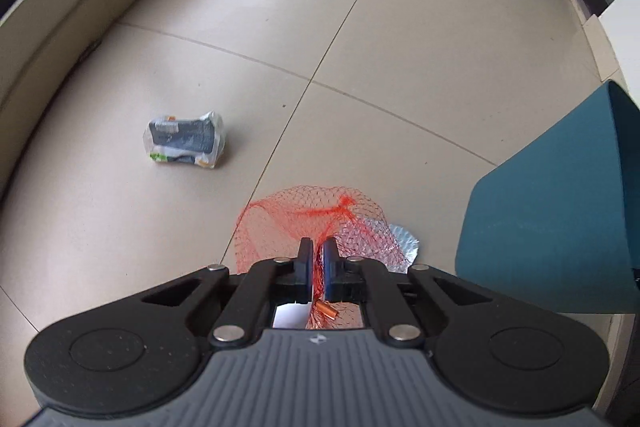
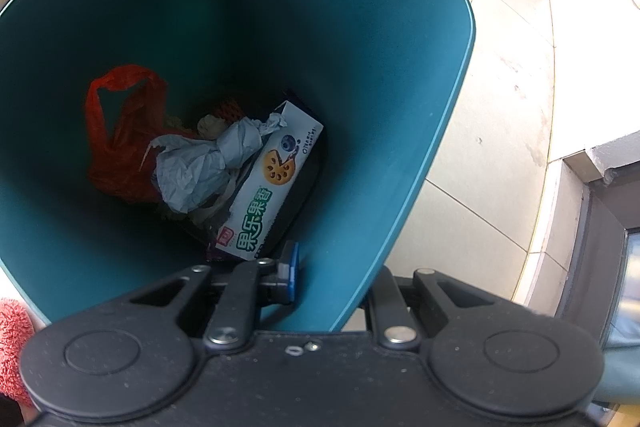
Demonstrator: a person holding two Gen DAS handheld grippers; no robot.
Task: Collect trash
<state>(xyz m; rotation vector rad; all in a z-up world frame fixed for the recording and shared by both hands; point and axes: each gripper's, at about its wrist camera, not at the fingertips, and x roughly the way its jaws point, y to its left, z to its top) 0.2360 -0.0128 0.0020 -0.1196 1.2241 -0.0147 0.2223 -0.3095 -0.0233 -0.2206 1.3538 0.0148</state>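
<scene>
The red net is pinched tight in the left tool, hanging just ahead of it. The bin wall is clamped by the right tool — next, the net must be dropped inside.

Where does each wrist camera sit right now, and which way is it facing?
Left wrist: behind the left gripper, angled down at the tiled floor; its jaws pinch a red mesh net bag; a crumpled carton lies beyond.
Right wrist: behind the right gripper, looking down into the teal plastic bin; its jaws clamp the rim.
Shared: the teal plastic bin and the floor.
</scene>
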